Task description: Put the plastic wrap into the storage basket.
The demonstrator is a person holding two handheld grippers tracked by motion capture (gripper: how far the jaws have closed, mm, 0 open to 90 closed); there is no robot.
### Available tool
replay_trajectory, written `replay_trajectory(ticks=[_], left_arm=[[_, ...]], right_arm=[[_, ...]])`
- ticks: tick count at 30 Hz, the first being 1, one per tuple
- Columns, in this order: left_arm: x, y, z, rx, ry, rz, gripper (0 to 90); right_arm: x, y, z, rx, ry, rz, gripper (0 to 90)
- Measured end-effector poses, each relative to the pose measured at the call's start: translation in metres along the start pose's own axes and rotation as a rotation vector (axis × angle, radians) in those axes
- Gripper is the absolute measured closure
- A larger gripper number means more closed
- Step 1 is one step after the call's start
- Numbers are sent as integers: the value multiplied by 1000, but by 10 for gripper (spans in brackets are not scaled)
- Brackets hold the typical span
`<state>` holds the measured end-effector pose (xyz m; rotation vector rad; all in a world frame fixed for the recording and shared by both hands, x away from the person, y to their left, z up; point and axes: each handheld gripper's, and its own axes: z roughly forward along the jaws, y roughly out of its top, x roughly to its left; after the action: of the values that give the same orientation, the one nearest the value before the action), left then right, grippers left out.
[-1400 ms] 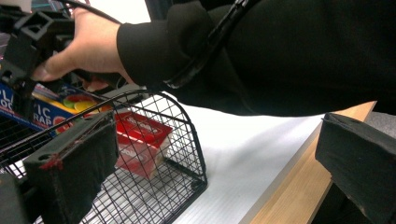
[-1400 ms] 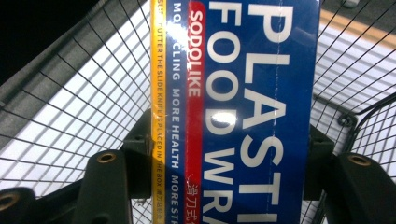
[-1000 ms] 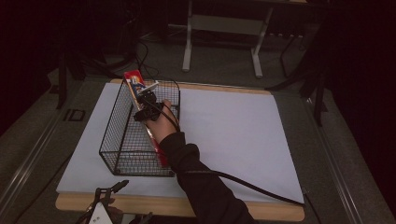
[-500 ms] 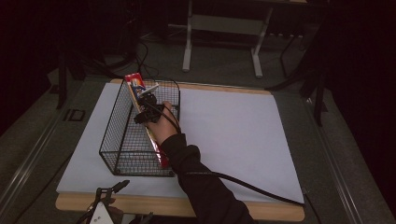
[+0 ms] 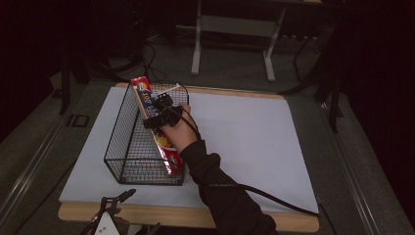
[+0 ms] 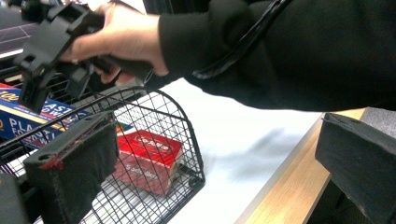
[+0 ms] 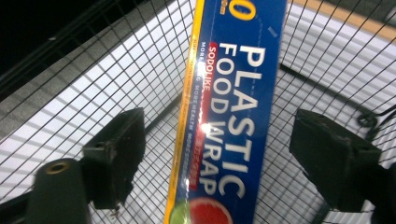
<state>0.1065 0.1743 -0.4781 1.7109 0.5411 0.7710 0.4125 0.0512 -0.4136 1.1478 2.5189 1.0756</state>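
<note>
Right gripper view: right gripper (image 7: 215,154) jaws have just been opening, now standing apart, pads clear of plastic wrap box (image 7: 233,102).
Box: lying lengthwise inside wire basket (image 5: 122,147).
Left gripper (image 6: 224,172): jaws gaping, holding nothing.

One wire basket (image 5: 128,147), one plastic-wrap box (image 5: 155,125) — two claws (image 5: 155,113).

basket (image 5: 132,161): black wire mesh, metal
plastic wrap box (image 7: 233,107): glossy printed cardboard
table (image 5: 298,223): wood edge, matt white sheet
</note>
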Motion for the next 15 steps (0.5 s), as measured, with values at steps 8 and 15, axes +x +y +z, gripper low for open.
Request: replay_trajectory(ticks=[8,15], left_arm=[[-1,0,2,6,-1,4,1],[-1,-1,3,10,-1,3,1]], right_arm=[[-4,-5,-28,-36,29,-60,169],[-21,-20,-63,-66,60,-87,142]])
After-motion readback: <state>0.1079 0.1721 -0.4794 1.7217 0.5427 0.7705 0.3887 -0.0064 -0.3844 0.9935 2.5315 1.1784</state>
